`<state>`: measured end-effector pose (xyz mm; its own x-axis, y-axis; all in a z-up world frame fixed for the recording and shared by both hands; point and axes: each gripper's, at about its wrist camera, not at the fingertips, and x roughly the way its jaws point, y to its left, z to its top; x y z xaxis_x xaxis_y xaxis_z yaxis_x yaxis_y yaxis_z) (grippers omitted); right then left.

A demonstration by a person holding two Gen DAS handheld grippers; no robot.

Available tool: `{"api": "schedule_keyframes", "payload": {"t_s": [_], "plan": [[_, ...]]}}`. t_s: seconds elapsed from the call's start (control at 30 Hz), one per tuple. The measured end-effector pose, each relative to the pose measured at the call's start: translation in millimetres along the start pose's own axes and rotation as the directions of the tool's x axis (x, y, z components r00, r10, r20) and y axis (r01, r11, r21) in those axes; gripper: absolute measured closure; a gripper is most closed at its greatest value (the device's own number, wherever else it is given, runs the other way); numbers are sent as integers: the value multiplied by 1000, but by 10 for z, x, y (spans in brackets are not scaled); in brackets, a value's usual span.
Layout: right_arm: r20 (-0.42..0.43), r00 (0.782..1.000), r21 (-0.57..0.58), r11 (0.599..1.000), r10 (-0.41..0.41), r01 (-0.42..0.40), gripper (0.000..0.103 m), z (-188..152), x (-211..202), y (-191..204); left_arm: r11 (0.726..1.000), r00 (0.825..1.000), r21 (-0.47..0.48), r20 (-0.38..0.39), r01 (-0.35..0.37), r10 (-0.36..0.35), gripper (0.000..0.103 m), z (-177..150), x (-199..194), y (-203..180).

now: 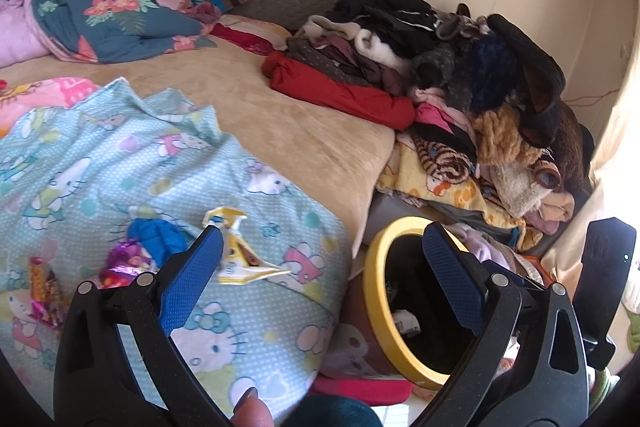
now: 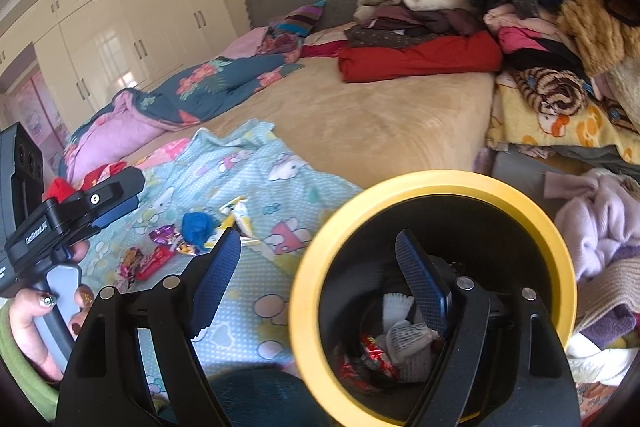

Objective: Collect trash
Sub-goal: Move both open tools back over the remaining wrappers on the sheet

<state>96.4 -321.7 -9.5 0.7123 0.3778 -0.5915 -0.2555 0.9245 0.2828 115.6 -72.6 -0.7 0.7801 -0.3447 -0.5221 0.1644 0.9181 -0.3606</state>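
Both the left gripper (image 1: 320, 259) and right gripper (image 2: 320, 263) gape wide and empty, since crumpled foil and paper wrappers (image 2: 192, 239) lie on the pale-blue cartoon blanket (image 2: 240, 327) beside the yellow-rimmed black bin (image 2: 556, 239), seemingly kept close for dropping.

Left hand-held gripper (image 1: 322, 241) foreground, jaws wide apart, nothing between blue pads (image 1: 188, 283). Left pad just before yellow-white wrapper (image 1: 236, 247) lying on cartoon-cat blanket (image 1: 120, 163). Crumpled blue scrap (image 1: 158, 237), purple foil wrapper (image 1: 124, 263) and red-gold wrapper (image 1: 42, 287) to wrapper's left, same blanket. Right pad overlaps yellow-rimmed bin (image 1: 376, 291) standing beside bed (image 1: 288, 123); white paper scrap (image 1: 406, 321) inside. Clothes pile (image 1: 440, 67) on bed's far right. Floral quilt (image 1: 120, 23) at far left.
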Motion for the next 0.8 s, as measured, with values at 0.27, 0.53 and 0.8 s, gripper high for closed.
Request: {"api": "schedule_keyframes", "payload": {"t_s": [0.27, 0.53, 0.8], "plan": [[-36, 998, -71, 996, 50, -52, 26, 23, 178, 375, 998, 998, -49, 28, -49, 51, 11, 54, -127, 329], [-68, 993, -128, 986, 96, -105, 26, 49, 344, 732, 991, 994, -93, 35, -96, 100, 11, 39, -237, 645], [-122, 982, -204, 965, 143, -166, 26, 37, 564, 1070, 979, 988, -144, 33, -145, 151, 11, -24, -374, 1011]]}}
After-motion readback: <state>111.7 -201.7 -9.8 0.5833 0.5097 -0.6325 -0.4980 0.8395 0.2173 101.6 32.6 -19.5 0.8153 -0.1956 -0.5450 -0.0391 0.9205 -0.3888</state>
